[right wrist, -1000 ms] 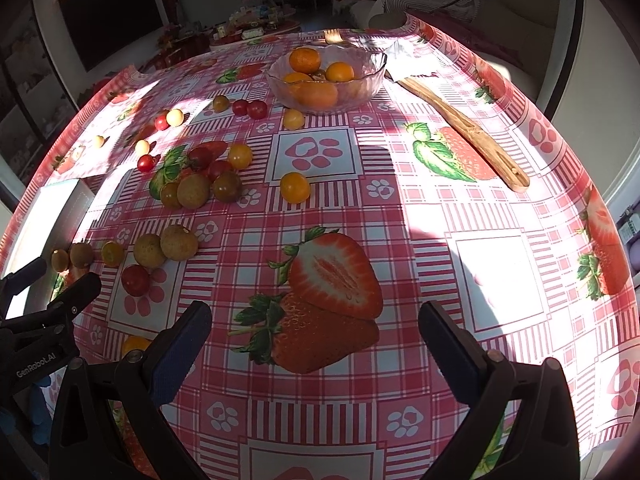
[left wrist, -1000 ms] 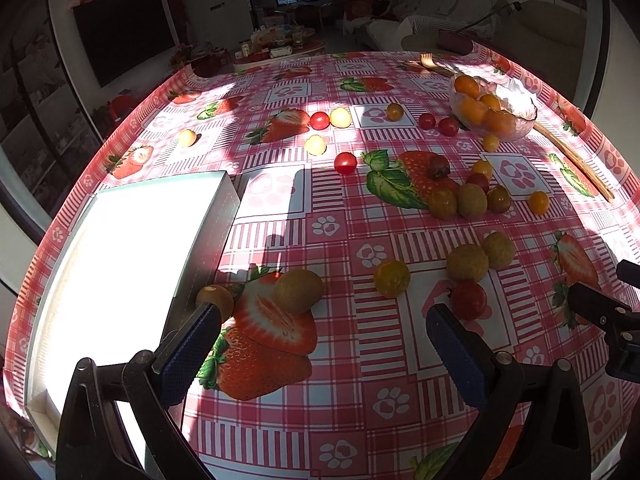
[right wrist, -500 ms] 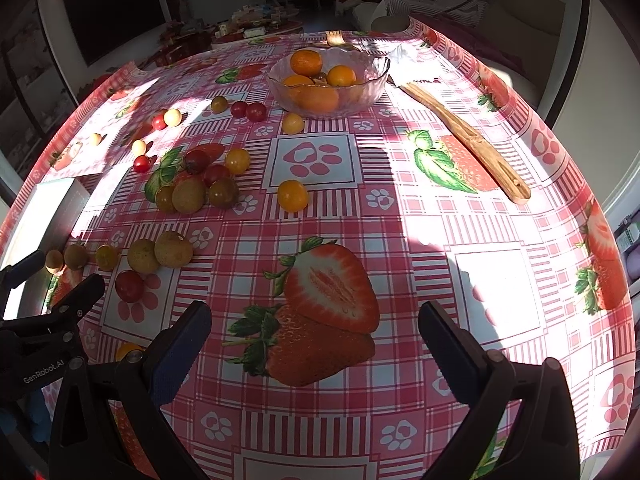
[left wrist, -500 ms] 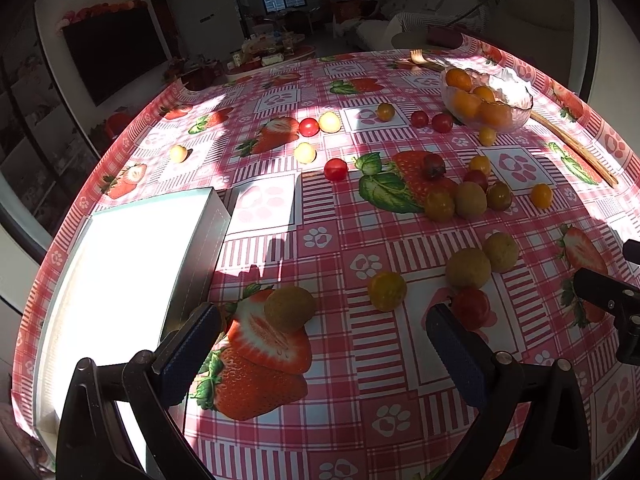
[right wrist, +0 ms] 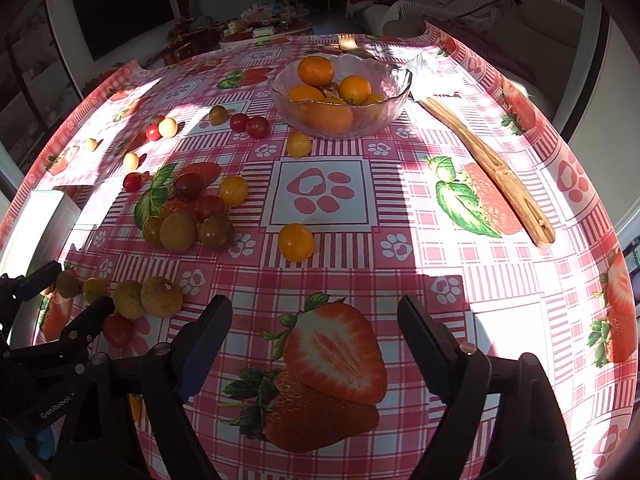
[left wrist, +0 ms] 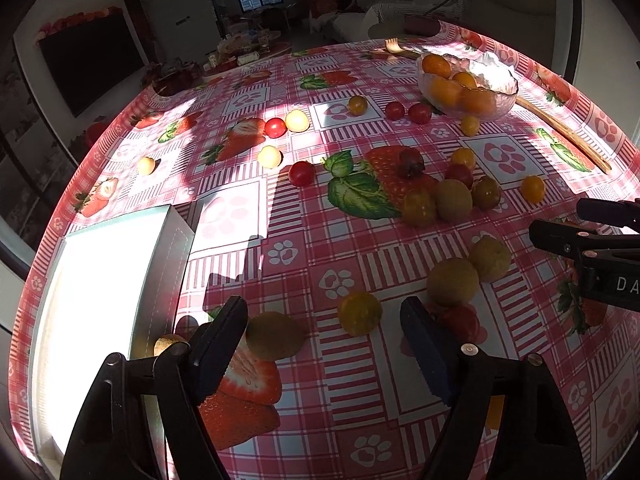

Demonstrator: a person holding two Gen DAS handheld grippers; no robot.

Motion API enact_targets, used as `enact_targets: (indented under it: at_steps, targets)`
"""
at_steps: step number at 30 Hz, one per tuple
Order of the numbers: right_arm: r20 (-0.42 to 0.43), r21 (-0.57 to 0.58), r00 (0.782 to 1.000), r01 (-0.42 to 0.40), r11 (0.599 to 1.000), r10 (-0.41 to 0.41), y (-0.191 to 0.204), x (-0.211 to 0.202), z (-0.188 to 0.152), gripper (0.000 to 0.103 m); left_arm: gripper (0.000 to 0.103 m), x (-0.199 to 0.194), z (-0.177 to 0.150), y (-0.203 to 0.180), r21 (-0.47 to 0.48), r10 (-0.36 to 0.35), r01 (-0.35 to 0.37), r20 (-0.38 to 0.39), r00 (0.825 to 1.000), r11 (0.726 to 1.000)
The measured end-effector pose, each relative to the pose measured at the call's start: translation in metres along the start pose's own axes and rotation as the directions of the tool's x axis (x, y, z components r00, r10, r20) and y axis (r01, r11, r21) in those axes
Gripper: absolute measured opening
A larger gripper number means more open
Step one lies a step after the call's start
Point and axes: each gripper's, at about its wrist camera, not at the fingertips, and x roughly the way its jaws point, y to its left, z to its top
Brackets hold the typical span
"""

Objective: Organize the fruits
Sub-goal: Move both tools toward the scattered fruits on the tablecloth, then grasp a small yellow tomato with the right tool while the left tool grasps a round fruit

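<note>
Both sets of jaws, spread to their widest a second ago, are now closing, and both views have slid a little nearer the scattered fruit, which I read as the start of a pick, not a grip already made. Going left to right in the left wrist view: the white box [left wrist: 108,280] lies along the near left edge of the table, with a small brown fruit [left wrist: 168,343] tucked against its near corner behind the left finger [left wrist: 218,338]. The left gripper [left wrist: 324,344] is partly open and holds nothing; a brown kiwi-like fruit [left wrist: 274,336] sits just beside its left finger and a yellow tomato [left wrist: 359,313] lies between the fingers without touching either pad. A red tomato [left wrist: 460,322] is half hidden behind the other finger, with two more brown fruits [left wrist: 452,282] just beyond it, so the crowding may nudge neighbours if the jaws come down here. In the right wrist view, the right gripper [right wrist: 314,336] is also partly open and empty, with only the printed tablecloth [right wrist: 440,216] between its fingers; the nearest loose piece is an orange tomato [right wrist: 296,242] ahead. Farther back stands the glass bowl [right wrist: 396,92] of oranges, and a long wooden utensil [right wrist: 488,172] lies to its right, well apart from the fruit. Most of the fruit is not yet sorted.
</note>
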Motion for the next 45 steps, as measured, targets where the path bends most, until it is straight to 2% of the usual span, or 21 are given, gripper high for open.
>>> enact_targets:
  at_steps: [2, 7, 9, 10, 11, 12, 13, 14, 15, 22, 30, 36, 45]
  targets:
    - [-0.001, -0.008, 1.000, 0.004, 1.000, -0.004, 0.002, 0.005, 0.004, 0.079, 0.081, 0.002, 0.002, -0.002, 0.002, -0.005, 0.005, -0.001, 1.000, 1.000]
    - [0.006, -0.021, 1.000, 0.019, 1.000, -0.019, 0.006, 0.013, 0.016, 0.079, 0.063, 0.004, 0.008, -0.002, -0.017, -0.065, 0.065, -0.019, 0.998, 0.998]
    - [0.009, -0.026, 1.000, 0.030, 0.999, -0.030, 0.009, 0.016, 0.019, 0.078, 0.052, 0.004, 0.008, -0.003, -0.022, -0.090, 0.090, -0.023, 0.996, 0.996]
    - [0.014, -0.031, 0.999, 0.040, 0.999, -0.039, 0.010, 0.017, 0.020, 0.072, 0.047, 0.004, 0.008, -0.004, -0.025, -0.108, 0.108, -0.023, 0.994, 0.994]
    - [0.021, -0.037, 0.999, 0.046, 0.998, -0.045, 0.011, 0.017, 0.021, 0.067, 0.036, 0.003, 0.008, -0.004, -0.027, -0.129, 0.128, -0.024, 0.991, 0.991]
    - [0.027, -0.042, 0.999, 0.046, 0.998, -0.045, 0.012, 0.016, 0.021, 0.054, 0.028, 0.003, 0.008, -0.006, -0.028, -0.148, 0.147, -0.024, 0.989, 0.989]
    - [0.031, -0.047, 0.999, 0.042, 0.998, -0.040, 0.013, 0.016, 0.023, 0.037, 0.025, 0.002, 0.008, -0.008, -0.024, -0.154, 0.153, -0.023, 0.988, 0.988]
    - [0.030, -0.049, 0.999, 0.033, 0.998, -0.032, 0.013, 0.016, 0.024, 0.028, 0.023, 0.002, 0.008, -0.010, -0.016, -0.148, 0.147, -0.022, 0.989, 0.989]
    - [0.027, -0.047, 0.999, 0.027, 0.999, -0.026, 0.013, 0.016, 0.025, 0.021, 0.023, 0.001, 0.008, -0.013, -0.008, -0.137, 0.137, -0.020, 0.990, 0.991]
    - [0.039, -0.043, 0.999, 0.006, 0.999, -0.004, 0.011, 0.005, 0.022, 0.021, 0.023, -0.012, 0.004, -0.001, -0.063, -0.153, 0.153, 0.011, 0.988, 0.986]
    - [0.055, -0.044, 0.997, -0.057, 0.997, 0.060, 0.018, -0.022, 0.017, 0.021, 0.023, -0.040, -0.003, 0.026, -0.129, -0.153, 0.161, 0.067, 0.986, 0.979]
    - [0.067, -0.076, 0.993, -0.092, 0.993, 0.097, 0.038, -0.042, 0.012, 0.021, 0.023, -0.058, -0.015, 0.049, -0.179, -0.134, 0.149, 0.093, 0.987, 0.972]
    - [0.100, -0.204, 0.985, -0.121, 0.971, 0.144, 0.095, -0.070, 0.011, 0.021, 0.023, -0.083, -0.033, 0.095, -0.260, -0.067, 0.097, 0.124, 0.990, 0.961]
